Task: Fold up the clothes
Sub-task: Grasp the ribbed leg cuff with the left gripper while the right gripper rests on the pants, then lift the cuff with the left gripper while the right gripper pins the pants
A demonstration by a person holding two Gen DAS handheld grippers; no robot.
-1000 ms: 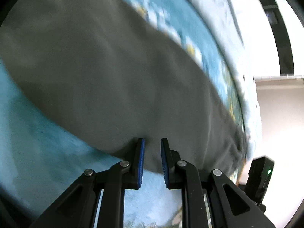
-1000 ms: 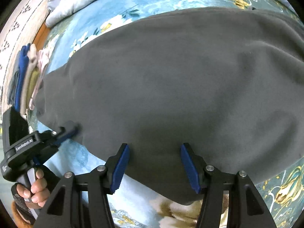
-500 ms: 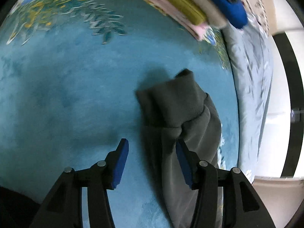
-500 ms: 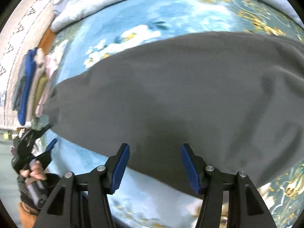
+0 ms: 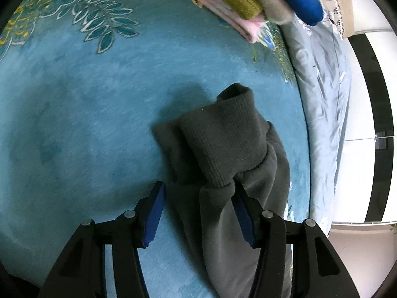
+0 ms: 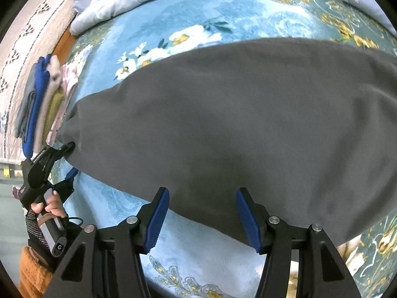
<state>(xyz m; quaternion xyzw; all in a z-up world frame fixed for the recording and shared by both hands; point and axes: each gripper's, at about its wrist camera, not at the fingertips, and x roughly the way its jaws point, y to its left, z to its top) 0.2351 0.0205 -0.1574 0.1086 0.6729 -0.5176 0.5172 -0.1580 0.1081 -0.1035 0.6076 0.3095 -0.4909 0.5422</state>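
A dark grey fleece garment (image 6: 235,124) lies spread flat on a blue floral blanket (image 6: 193,12). Its sleeve with a ribbed cuff (image 5: 223,139) lies bunched in the left wrist view. My left gripper (image 5: 198,213) is open, jaws wide, straddling the sleeve just behind the cuff. It also shows in the right wrist view (image 6: 68,159) at the garment's left end. My right gripper (image 6: 202,213) is open and empty, jaws wide over the garment's near edge.
A stack of folded clothes (image 5: 250,0), pink, mustard, beige and blue, lies at the far edge of the blanket (image 5: 74,99); it also shows in the right wrist view (image 6: 42,104). A pale grey-blue quilt (image 5: 325,82) borders the blanket on the right.
My left gripper let go of the garment's edge, opened wide and swung over to the sleeve cuff, closing in on it. My right gripper stayed open over the near edge.
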